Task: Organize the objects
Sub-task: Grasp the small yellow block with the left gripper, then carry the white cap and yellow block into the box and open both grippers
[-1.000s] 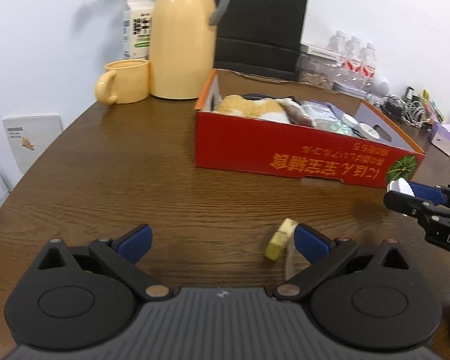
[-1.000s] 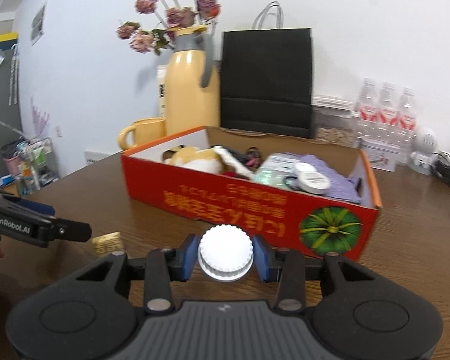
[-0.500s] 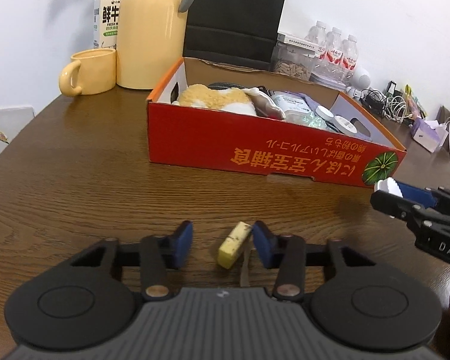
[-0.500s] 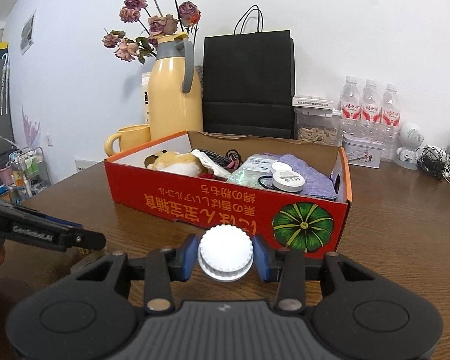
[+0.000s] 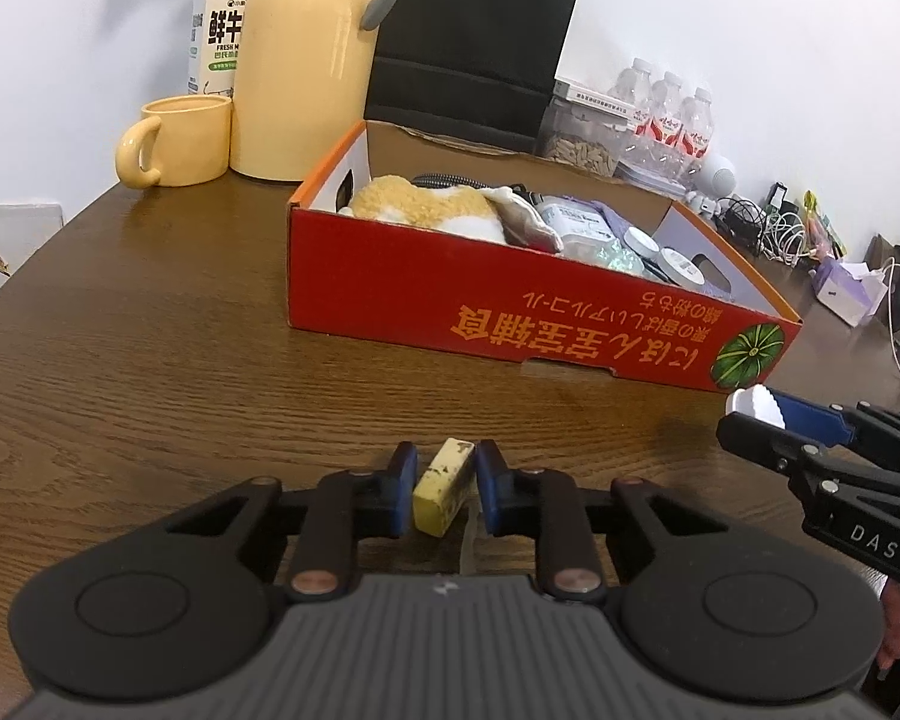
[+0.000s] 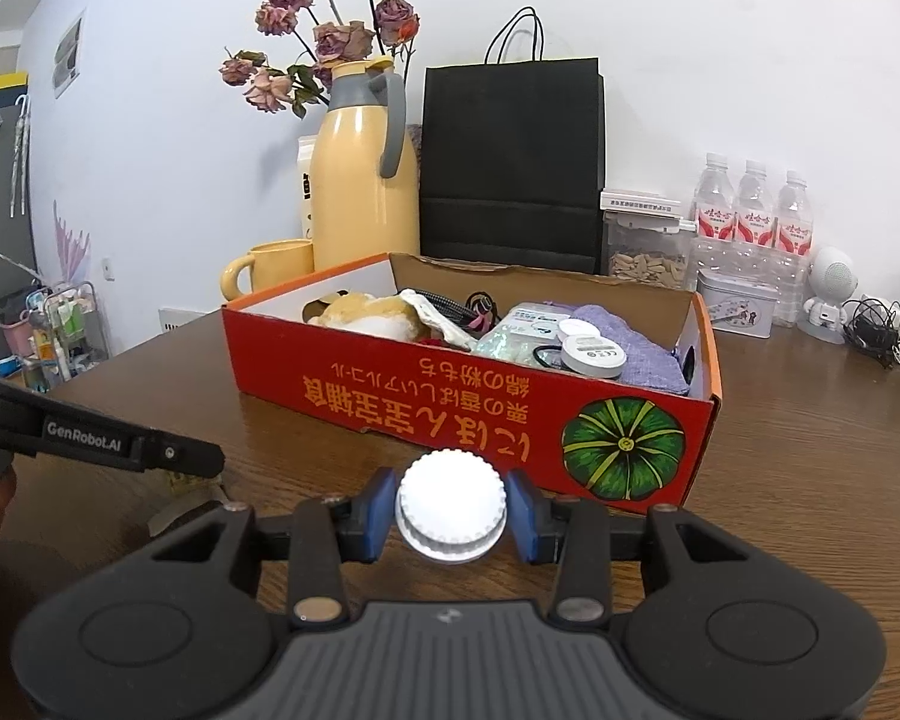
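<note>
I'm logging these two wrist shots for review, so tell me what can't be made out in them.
- Right wrist view: the yellow block is almost wholly hidden behind the left claw.
- Left wrist view: the white cap is mostly covered by the right claw.
- Both views: the lower contents of the red box are hidden by its front wall.
- Left wrist view: whether the closing pads touch the yellow block is unclear.

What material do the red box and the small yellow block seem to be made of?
The red box: likely cardboard, matte print, brown raw inner walls and folded edges. The small yellow block, between the closing left tongs: perhaps a rubber eraser, dull with dark smudges; uncertain.
</note>
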The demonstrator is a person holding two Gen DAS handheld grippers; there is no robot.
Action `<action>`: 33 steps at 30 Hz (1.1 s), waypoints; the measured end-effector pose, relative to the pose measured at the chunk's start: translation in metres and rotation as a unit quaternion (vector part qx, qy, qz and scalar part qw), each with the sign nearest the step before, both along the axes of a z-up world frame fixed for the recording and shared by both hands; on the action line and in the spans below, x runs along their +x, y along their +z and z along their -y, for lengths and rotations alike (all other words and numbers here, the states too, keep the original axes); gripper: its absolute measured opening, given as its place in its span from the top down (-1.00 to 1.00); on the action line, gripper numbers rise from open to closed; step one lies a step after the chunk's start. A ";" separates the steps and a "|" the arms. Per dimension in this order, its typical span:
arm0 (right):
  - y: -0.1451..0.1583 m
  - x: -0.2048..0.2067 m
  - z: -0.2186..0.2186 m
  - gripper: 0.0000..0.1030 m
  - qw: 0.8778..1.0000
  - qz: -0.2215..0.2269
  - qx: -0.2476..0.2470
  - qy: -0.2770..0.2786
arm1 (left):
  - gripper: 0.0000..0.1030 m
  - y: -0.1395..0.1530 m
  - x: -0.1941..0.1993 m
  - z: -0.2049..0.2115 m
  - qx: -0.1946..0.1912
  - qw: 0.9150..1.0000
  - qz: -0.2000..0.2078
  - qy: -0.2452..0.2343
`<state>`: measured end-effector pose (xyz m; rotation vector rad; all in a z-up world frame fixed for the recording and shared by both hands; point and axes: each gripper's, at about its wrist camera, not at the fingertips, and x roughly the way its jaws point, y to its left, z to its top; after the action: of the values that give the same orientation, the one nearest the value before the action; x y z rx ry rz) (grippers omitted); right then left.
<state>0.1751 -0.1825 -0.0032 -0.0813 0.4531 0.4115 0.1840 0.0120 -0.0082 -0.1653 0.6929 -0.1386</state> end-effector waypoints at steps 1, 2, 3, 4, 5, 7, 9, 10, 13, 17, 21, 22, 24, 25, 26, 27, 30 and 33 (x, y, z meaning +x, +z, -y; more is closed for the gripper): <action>0.000 0.000 0.000 0.25 1.000 0.000 0.000 0.000 | 0.57 0.001 0.000 0.000 0.000 1.000 0.001 0.000; 0.000 0.000 0.000 0.25 1.000 0.000 0.000 0.000 | 0.57 0.001 0.000 -0.001 0.000 1.000 0.002 0.001; 0.000 0.000 0.000 0.25 1.000 0.000 0.000 0.000 | 0.57 0.002 -0.001 -0.001 0.000 1.000 0.003 0.001; 0.000 0.000 0.000 0.25 1.000 0.000 0.000 0.000 | 0.57 0.003 -0.001 -0.001 0.000 1.000 0.005 0.001; 0.000 0.000 0.000 0.25 1.000 0.000 -0.001 0.000 | 0.57 0.004 -0.001 -0.001 0.001 1.000 0.006 0.001; 0.000 0.000 0.000 0.25 1.000 0.000 -0.001 0.000 | 0.78 0.007 0.000 -0.001 0.002 1.000 0.012 0.000; 0.001 0.000 0.000 0.25 1.000 0.002 -0.004 -0.001 | 0.77 0.011 0.001 0.000 0.002 1.000 0.018 -0.001; 0.002 0.000 0.000 0.25 1.000 0.003 -0.005 -0.001 | 0.77 0.014 0.002 0.001 0.003 1.000 0.023 -0.002; 0.006 0.000 -0.001 0.25 1.000 0.010 -0.006 -0.001 | 0.77 0.022 0.005 0.004 0.006 0.999 0.038 -0.009; 0.016 0.003 -0.003 0.25 1.000 0.025 -0.006 -0.003 | 0.77 0.035 0.011 0.011 0.007 0.998 0.059 -0.017; 0.027 0.011 -0.006 0.25 0.999 0.040 -0.006 -0.005 | 0.77 0.051 0.020 0.018 0.009 0.996 0.086 -0.024; 0.029 0.013 -0.007 0.25 0.999 0.044 -0.006 -0.005 | 0.77 0.054 0.023 0.020 0.009 0.995 0.092 -0.025; 0.035 0.019 -0.009 0.25 0.999 0.052 -0.008 -0.006 | 0.77 0.061 0.029 0.024 0.009 0.994 0.103 -0.028; 0.037 0.022 -0.010 0.25 0.998 0.056 -0.008 -0.007 | 0.77 0.064 0.033 0.026 0.009 0.994 0.109 -0.029; 0.040 0.025 -0.011 0.25 0.998 0.059 -0.007 -0.008 | 0.77 0.066 0.037 0.028 0.009 0.993 0.114 -0.031; 0.042 0.028 -0.012 0.25 0.998 0.063 -0.008 -0.009 | 0.77 0.068 0.041 0.030 0.009 0.992 0.118 -0.033; 0.051 0.042 -0.014 0.25 0.997 0.072 -0.007 -0.015 | 0.77 0.074 0.052 0.034 0.006 0.991 0.131 -0.037; 0.059 0.057 -0.016 0.25 0.996 0.081 -0.008 -0.023 | 0.77 0.077 0.065 0.037 0.005 0.990 0.138 -0.032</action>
<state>0.2322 -0.1661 0.0554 -0.1180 0.2968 0.3524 0.2493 -0.0249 0.0693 -0.1116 0.4237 -0.2156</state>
